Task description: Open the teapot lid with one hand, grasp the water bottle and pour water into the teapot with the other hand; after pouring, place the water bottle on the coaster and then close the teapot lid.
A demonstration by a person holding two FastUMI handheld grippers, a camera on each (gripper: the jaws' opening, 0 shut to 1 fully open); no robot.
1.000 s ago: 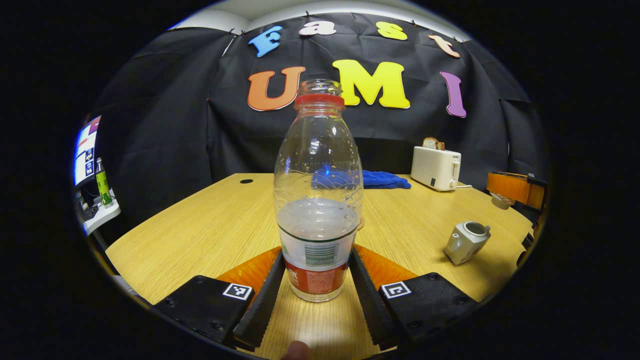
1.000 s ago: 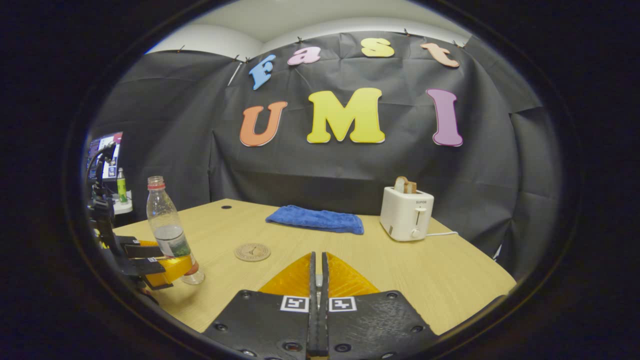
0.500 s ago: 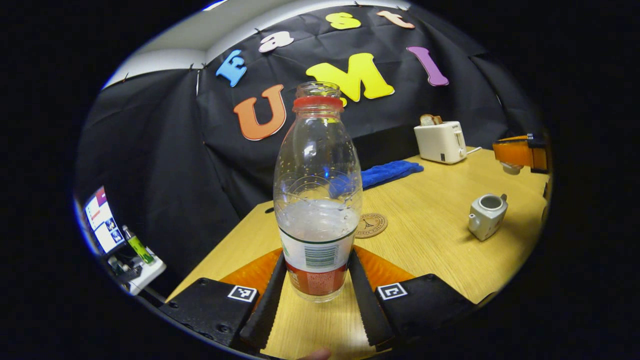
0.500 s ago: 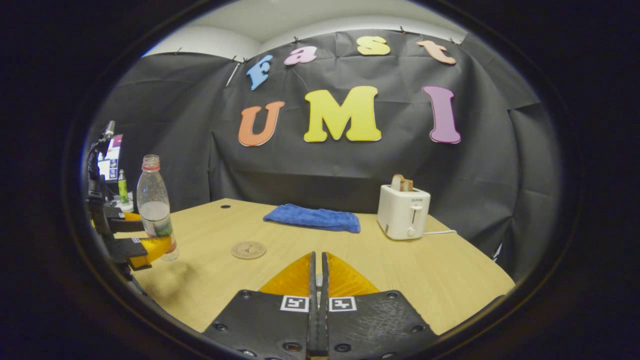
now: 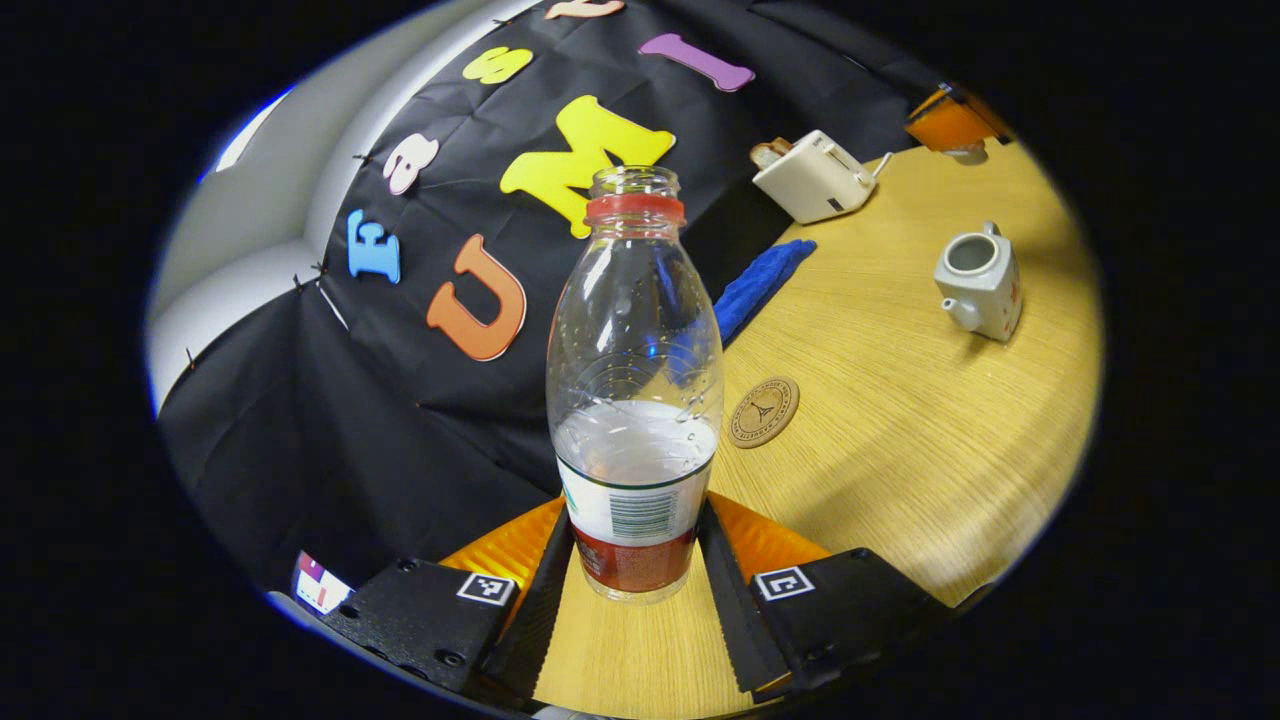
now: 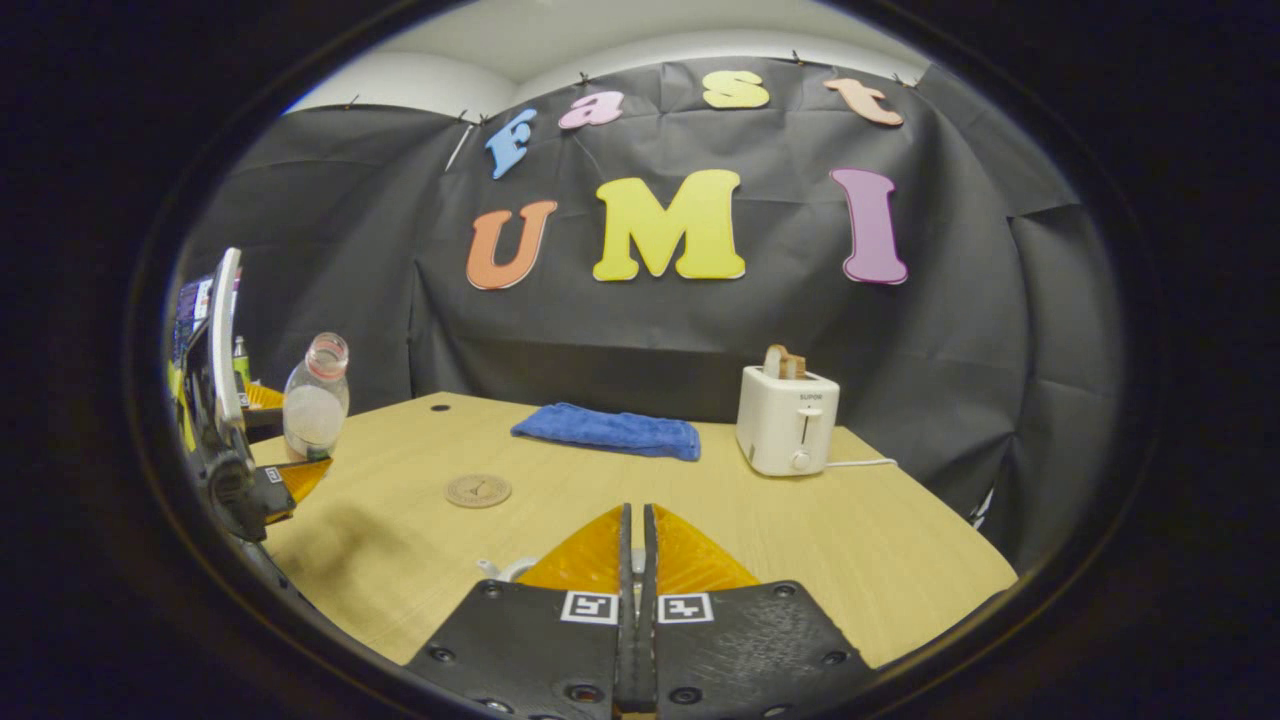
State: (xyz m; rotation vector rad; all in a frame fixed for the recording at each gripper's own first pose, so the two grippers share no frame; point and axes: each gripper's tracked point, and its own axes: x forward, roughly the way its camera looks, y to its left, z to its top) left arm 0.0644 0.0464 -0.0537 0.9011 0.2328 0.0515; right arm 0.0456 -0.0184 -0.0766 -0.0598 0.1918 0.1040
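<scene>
I have the left gripper (image 5: 633, 590) clamped on the water bottle (image 5: 634, 400), both fingers pressing its labelled lower part; the bottle is uncapped, roughly a third full, and the tilted scene behind it suggests it is being tipped. Ahead and to the right of this gripper lies the round coaster (image 5: 763, 411) on the wooden table (image 5: 900, 440), and farther right stands the teapot (image 5: 979, 281) with its mouth open, well apart from the bottle. My right gripper (image 6: 634, 560) has its fingers pressed together; I think it pinches the lid, but the thing between them is too hidden to be sure. Beyond it sit a blue cloth (image 6: 607, 431) and a toaster (image 6: 787, 432). As I judge it, the lid is off and the bottle grasped; pouring, setting the bottle on the coaster and closing the teapot all remain.
</scene>
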